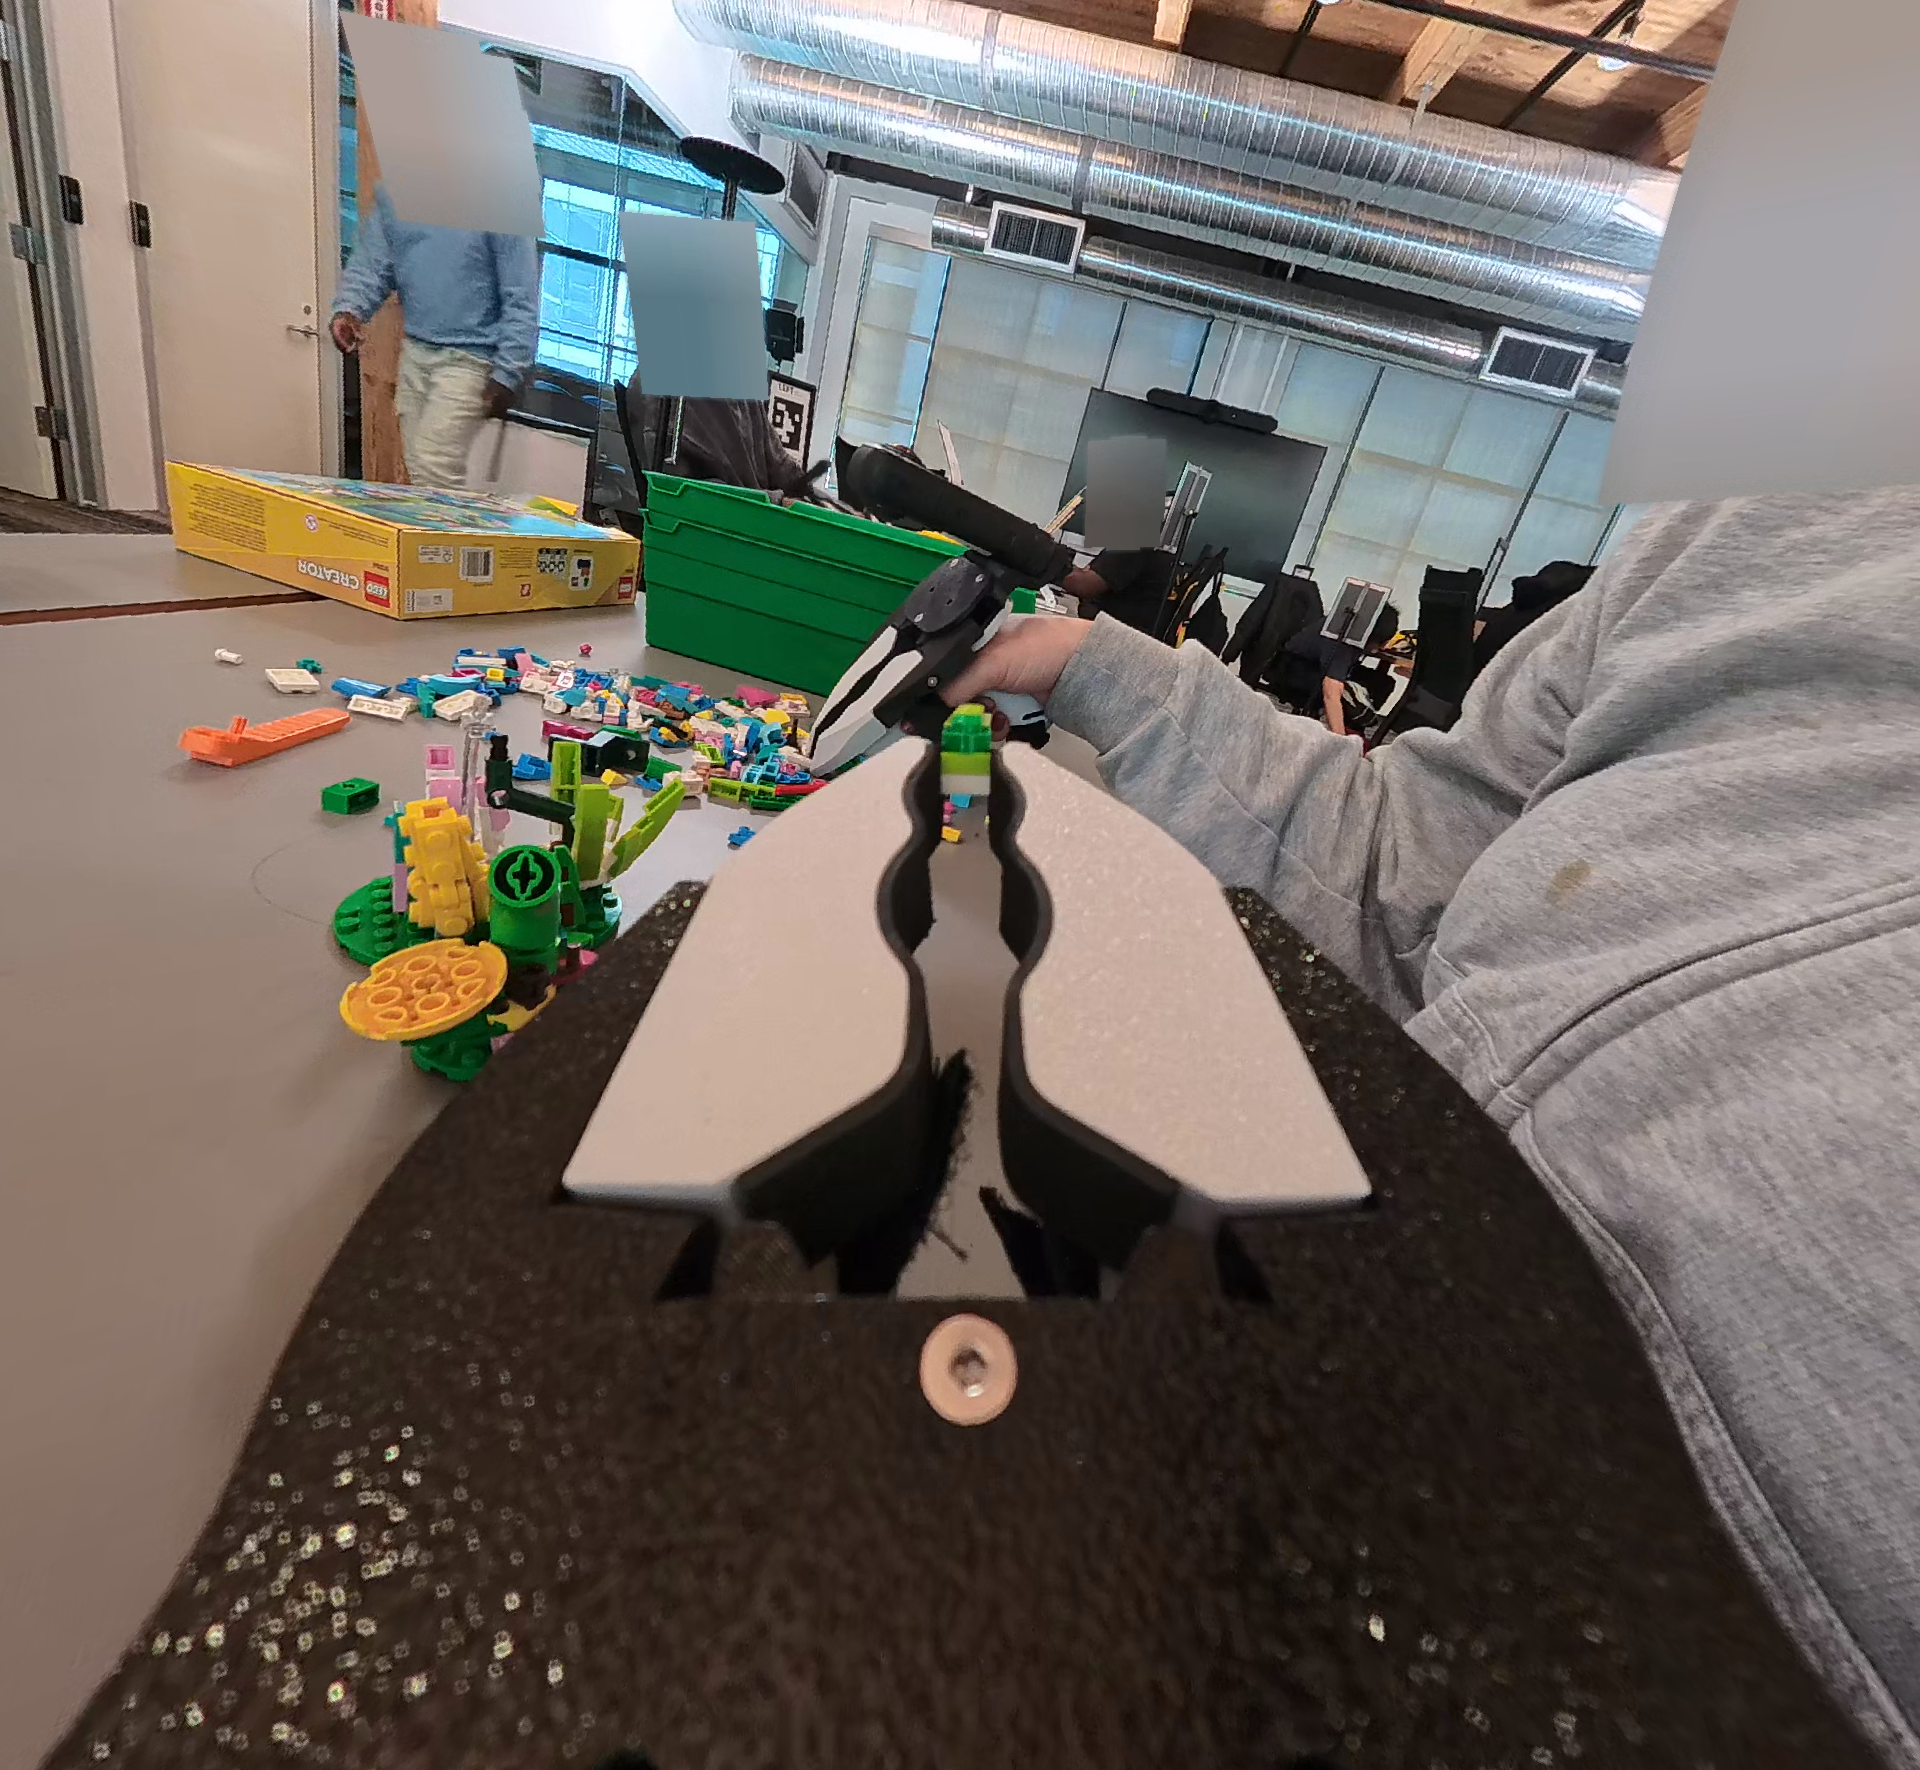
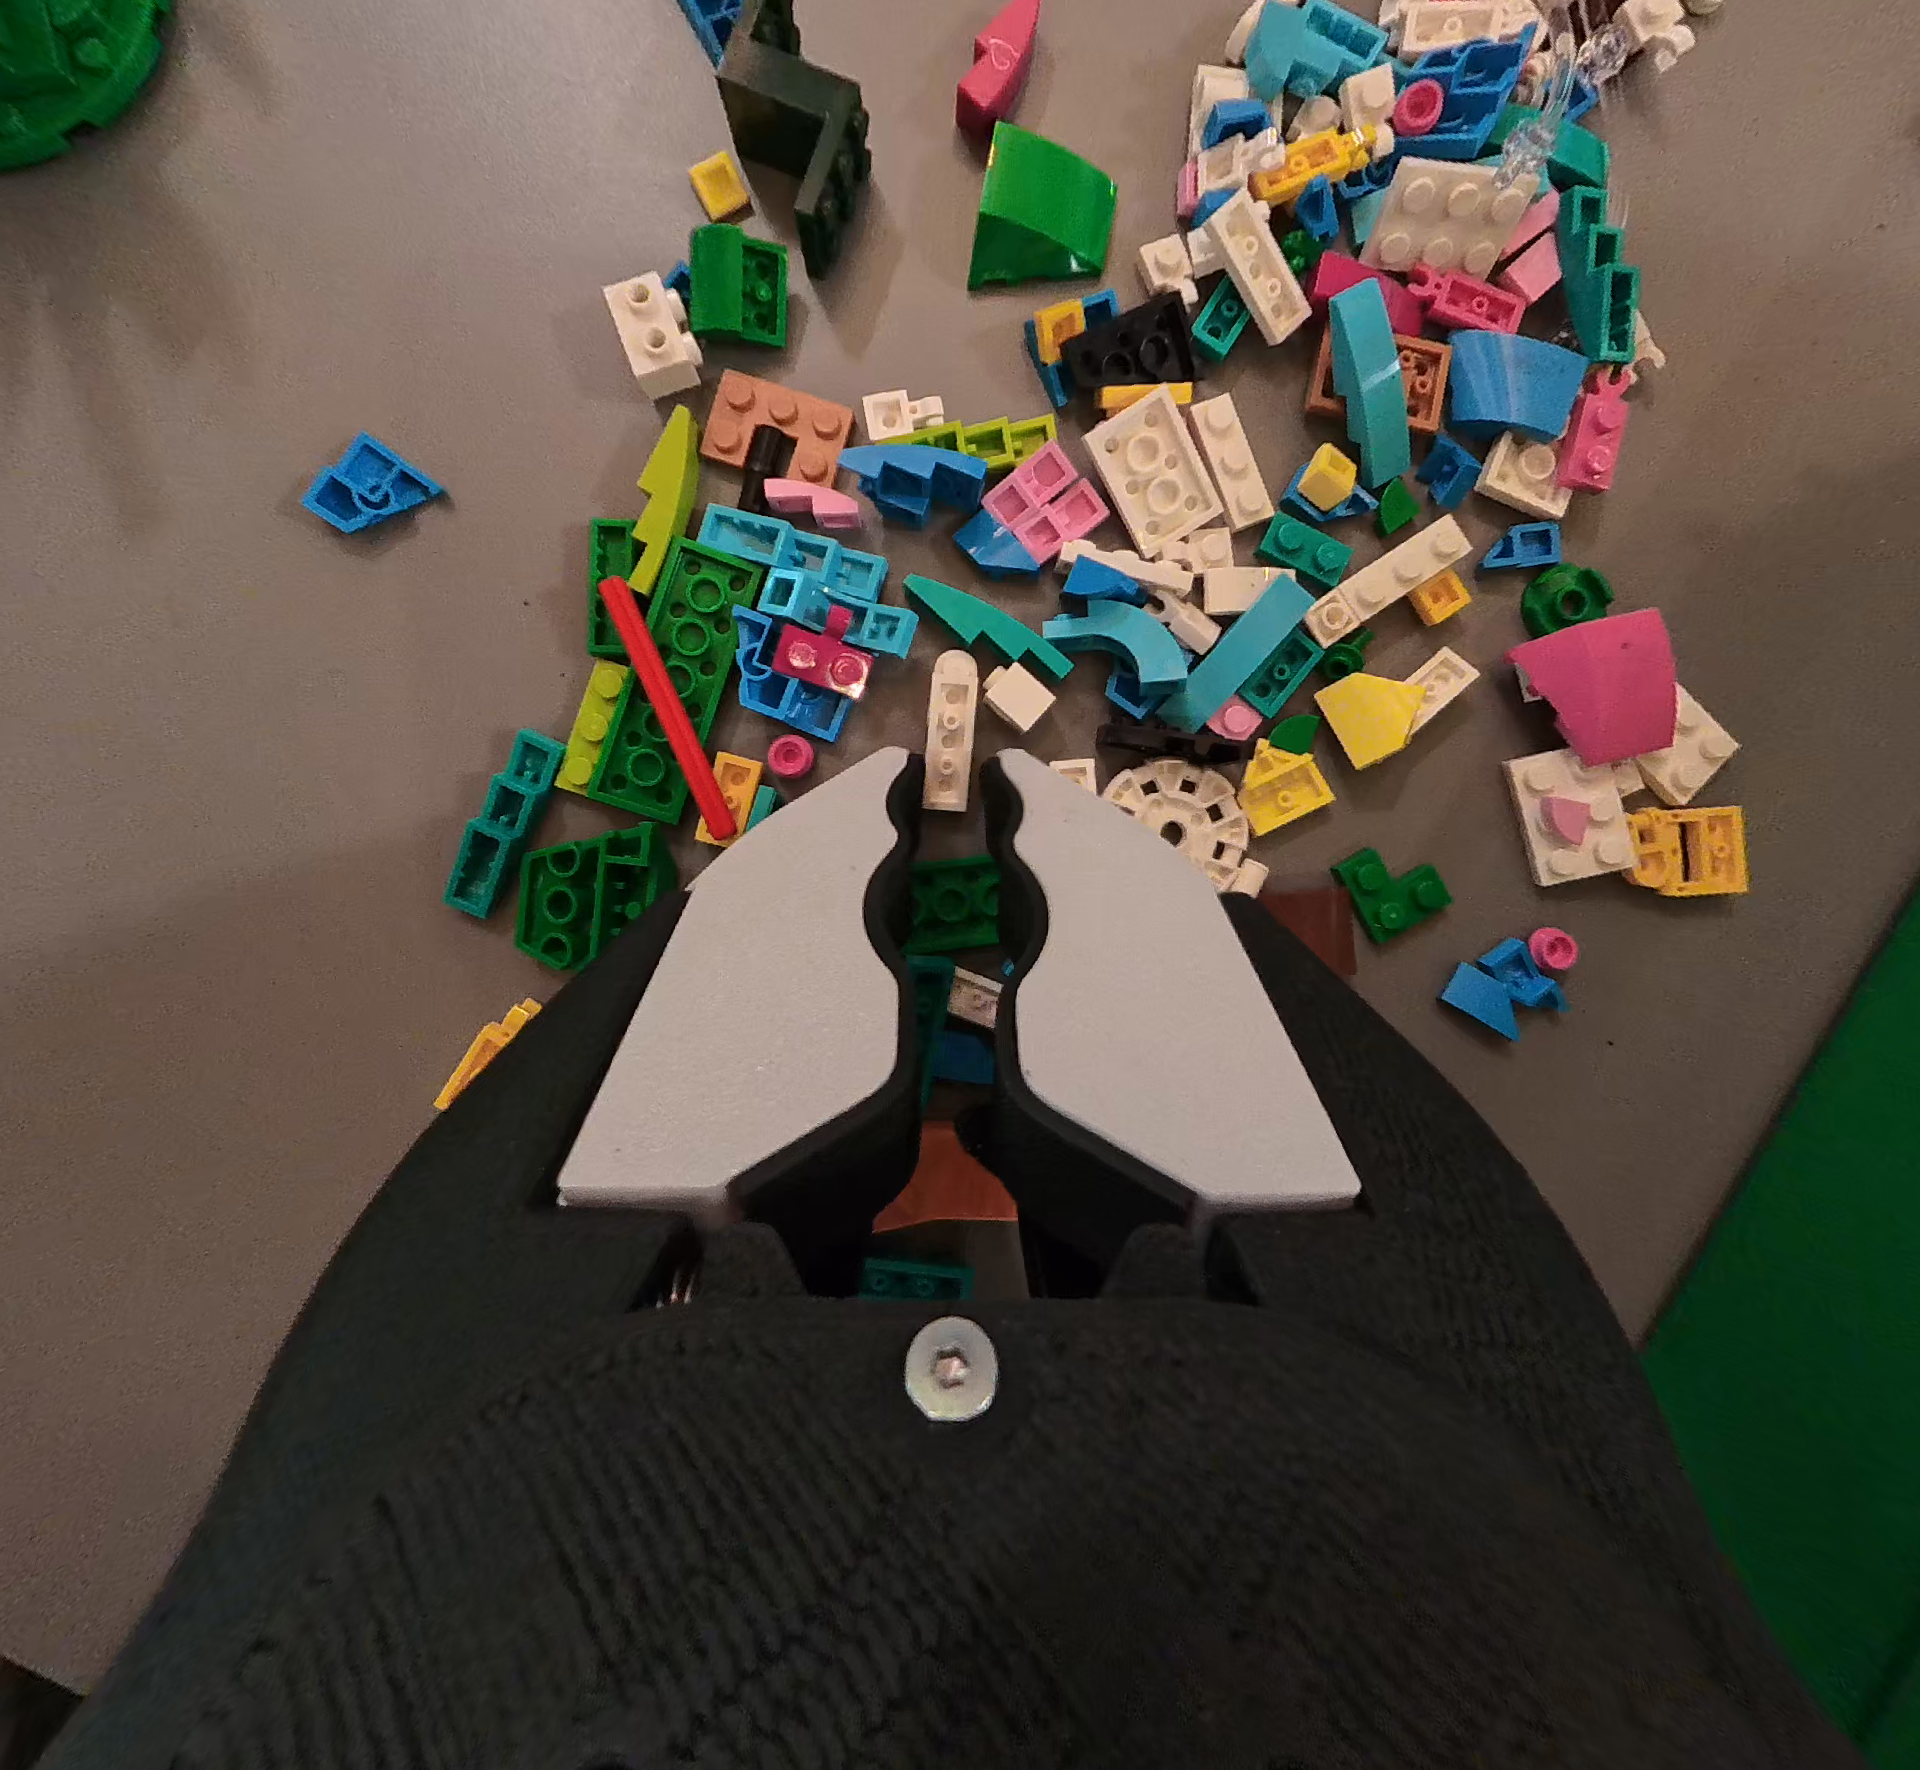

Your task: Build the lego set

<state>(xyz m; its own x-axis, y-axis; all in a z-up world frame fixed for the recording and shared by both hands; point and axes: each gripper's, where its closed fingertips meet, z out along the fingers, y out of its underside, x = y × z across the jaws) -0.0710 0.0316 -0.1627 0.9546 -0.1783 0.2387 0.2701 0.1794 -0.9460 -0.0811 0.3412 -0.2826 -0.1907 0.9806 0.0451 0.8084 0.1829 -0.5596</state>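
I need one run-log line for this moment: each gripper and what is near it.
left gripper: shut on green-and-white brick stack, raised | right gripper: at white plate, over loose bricks | table: grey

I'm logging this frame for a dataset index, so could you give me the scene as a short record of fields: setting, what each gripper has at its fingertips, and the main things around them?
setting: grey table strewn with toy bricks
left gripper: shut on a small green and white brick stack, held up above the table
right gripper: pointed down over the loose brick pile, fingers closed on a narrow white plate
beside the left gripper: flower build on green plates
farther back: green bin, yellow box, orange brick separator
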